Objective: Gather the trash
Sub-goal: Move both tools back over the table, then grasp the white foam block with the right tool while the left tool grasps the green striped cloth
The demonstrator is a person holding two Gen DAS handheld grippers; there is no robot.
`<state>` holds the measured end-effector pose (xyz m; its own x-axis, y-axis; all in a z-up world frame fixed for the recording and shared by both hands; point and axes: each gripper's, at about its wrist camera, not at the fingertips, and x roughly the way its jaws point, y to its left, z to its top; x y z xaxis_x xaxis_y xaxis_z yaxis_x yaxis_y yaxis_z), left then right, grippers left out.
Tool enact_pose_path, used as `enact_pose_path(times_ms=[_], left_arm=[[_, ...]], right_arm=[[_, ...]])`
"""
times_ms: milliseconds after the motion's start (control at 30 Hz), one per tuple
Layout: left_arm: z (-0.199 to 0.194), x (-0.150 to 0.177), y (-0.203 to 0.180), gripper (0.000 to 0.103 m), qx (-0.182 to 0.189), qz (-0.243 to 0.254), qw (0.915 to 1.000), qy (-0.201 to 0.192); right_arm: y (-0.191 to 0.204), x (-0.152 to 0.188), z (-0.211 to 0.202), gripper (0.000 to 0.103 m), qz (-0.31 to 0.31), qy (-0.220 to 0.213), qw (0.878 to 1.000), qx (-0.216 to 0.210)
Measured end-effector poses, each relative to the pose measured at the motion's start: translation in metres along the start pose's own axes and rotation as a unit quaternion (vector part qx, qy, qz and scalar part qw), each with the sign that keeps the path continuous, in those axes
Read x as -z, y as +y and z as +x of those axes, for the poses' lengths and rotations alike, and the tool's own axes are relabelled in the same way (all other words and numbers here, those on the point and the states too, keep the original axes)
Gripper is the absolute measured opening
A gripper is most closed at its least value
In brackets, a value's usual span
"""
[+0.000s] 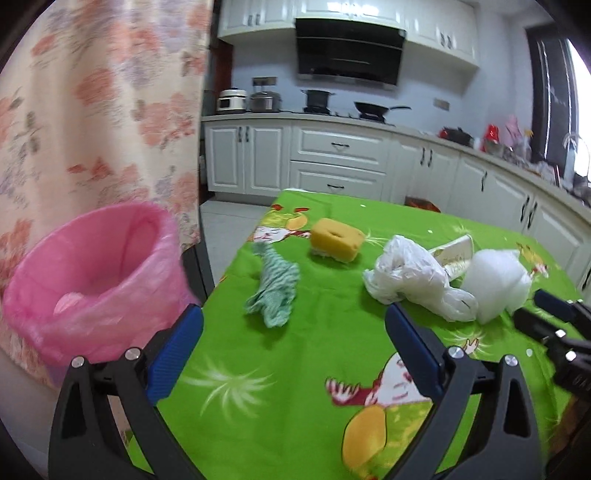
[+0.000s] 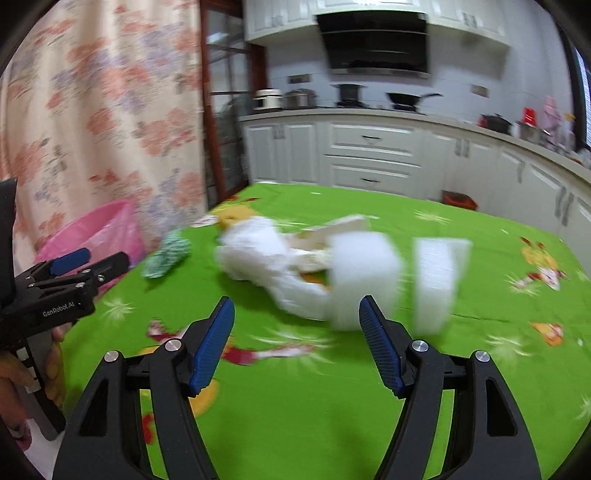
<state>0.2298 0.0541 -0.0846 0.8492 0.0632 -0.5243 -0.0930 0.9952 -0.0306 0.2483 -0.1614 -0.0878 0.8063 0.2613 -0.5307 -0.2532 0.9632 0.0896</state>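
1. Both tongs, left tongs [image 1: 293, 334] and right tongs [image 2: 297, 332], gape apart, empty.
2. White plastic bag [image 1: 410, 280] lies on the green surface [image 1: 295, 369], pink-lined bin [image 1: 92, 280] beside.
3. Risk: thin, slippery plastic may slide free mid-carry.

Kitchen interior. White panelled base cabinets [image 1: 332, 162] with dark handles run along the far wall and turn down the right side under a pale countertop [image 1: 280, 115]. White upper cabinets [image 1: 439, 33] flank a black angled range hood [image 1: 347, 51]. Pale grey-blue tiled wall [image 1: 266, 66] behind. Black pot [image 1: 317, 99] and black frying pan [image 1: 373, 108] sit on the hob; two rice cookers [image 1: 247, 100] at left. Dark-framed bright window [image 1: 576, 110] far right. Floral pink-and-cream curtain [image 1: 103, 110] hangs left. Dark red wooden door frame [image 2: 216, 110] beside it. Light grey floor tiles [image 1: 229, 218]. Table covered in bright green cartoon-print cloth [image 1: 295, 369].
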Motion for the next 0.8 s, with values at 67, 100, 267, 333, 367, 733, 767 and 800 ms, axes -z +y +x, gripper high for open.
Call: enact_pose_path(times_ms=[67,100,267,333,367,733,767,800], left_arm=[[0.013,-0.009,-0.007,0.096,-0.011,0.018,0.9998,-0.001],[0.018,-0.012,-0.007,0.096,-0.012,0.021,0.9997,0.000],[0.043,-0.024,-0.004,0.094,-0.024,0.013,0.9996,0.011],[0.053,-0.025,-0.001,0.093,-0.026,0.006,0.9994,0.023],[0.057,-0.024,0.001,0.093,-0.027,0.002,0.9992,0.030],[0.095,-0.025,0.010,0.081,-0.006,-0.008,0.9974,0.071],[0.099,-0.026,0.010,0.081,-0.006,-0.009,0.9970,0.077],[0.103,-0.026,0.011,0.078,-0.006,-0.012,0.9965,0.082]], right_arm=[[-0.023,0.000,0.000,0.066,0.020,-0.001,1.000,0.020],[-0.032,0.000,-0.001,0.066,0.027,-0.002,0.999,0.028],[-0.078,-0.001,0.010,0.066,0.065,0.007,0.996,0.065],[-0.089,-0.002,0.017,0.066,0.079,0.013,0.994,0.069],[-0.093,-0.003,0.021,0.066,0.081,0.016,0.994,0.069],[-0.102,-0.015,0.062,0.066,0.075,0.060,0.990,0.102],[-0.101,-0.015,0.064,0.066,0.072,0.067,0.990,0.106],[-0.100,-0.015,0.065,0.064,0.071,0.069,0.989,0.108]])
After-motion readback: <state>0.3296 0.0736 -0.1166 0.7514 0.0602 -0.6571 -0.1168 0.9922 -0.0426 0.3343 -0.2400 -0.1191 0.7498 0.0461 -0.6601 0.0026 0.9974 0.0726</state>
